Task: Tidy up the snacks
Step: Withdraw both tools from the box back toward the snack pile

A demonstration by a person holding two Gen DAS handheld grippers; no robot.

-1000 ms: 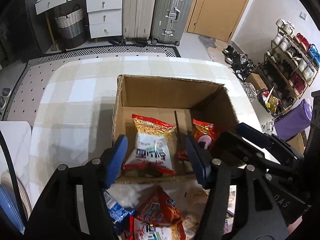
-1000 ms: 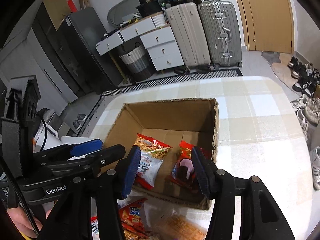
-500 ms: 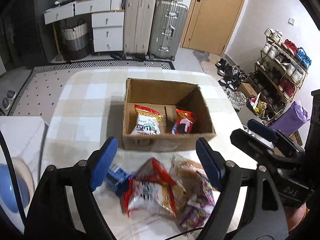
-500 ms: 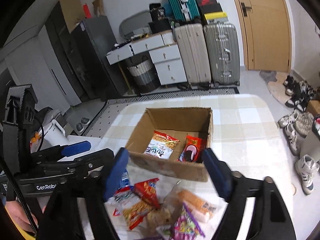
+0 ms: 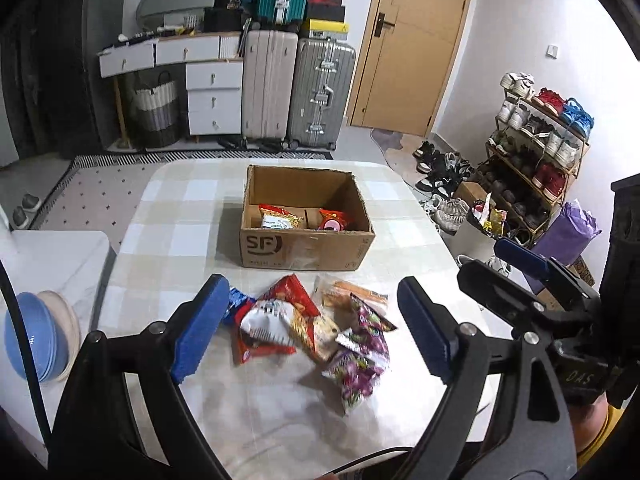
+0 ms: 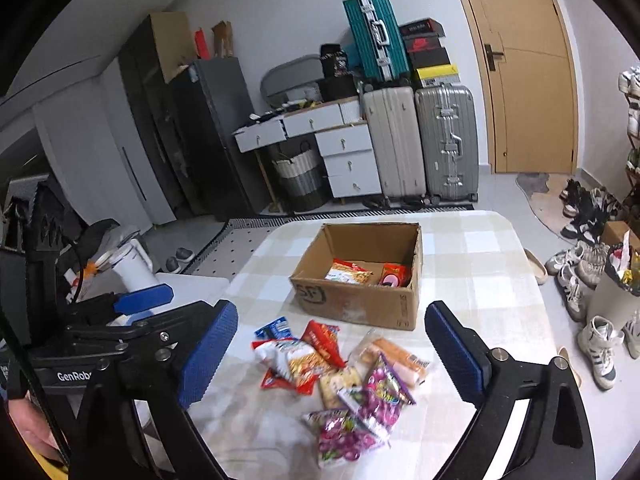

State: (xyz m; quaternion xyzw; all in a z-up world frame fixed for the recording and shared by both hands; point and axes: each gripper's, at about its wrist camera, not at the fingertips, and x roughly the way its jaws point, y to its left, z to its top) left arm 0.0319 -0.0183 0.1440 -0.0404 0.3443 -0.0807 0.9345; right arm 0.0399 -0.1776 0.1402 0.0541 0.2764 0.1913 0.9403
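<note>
Left gripper [image 5: 312,330] and right gripper [image 6: 332,348]: jaws opening, nothing between them, above loose snack packets [image 6: 344,376]. Cardboard box [image 5: 306,246] holds two packets.

A tan wooden door [image 5: 416,40] stood in the white far wall. Beside it two upright suitcases [image 5: 298,88] stood next to white drawers [image 5: 214,96] and a woven basket [image 5: 156,114]. A loaded shoe rack [image 5: 536,148] lined the right wall.

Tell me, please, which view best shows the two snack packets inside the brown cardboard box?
The right wrist view: it looks past the box's near wall onto both packets. The left wrist view shows only their tops.
</note>
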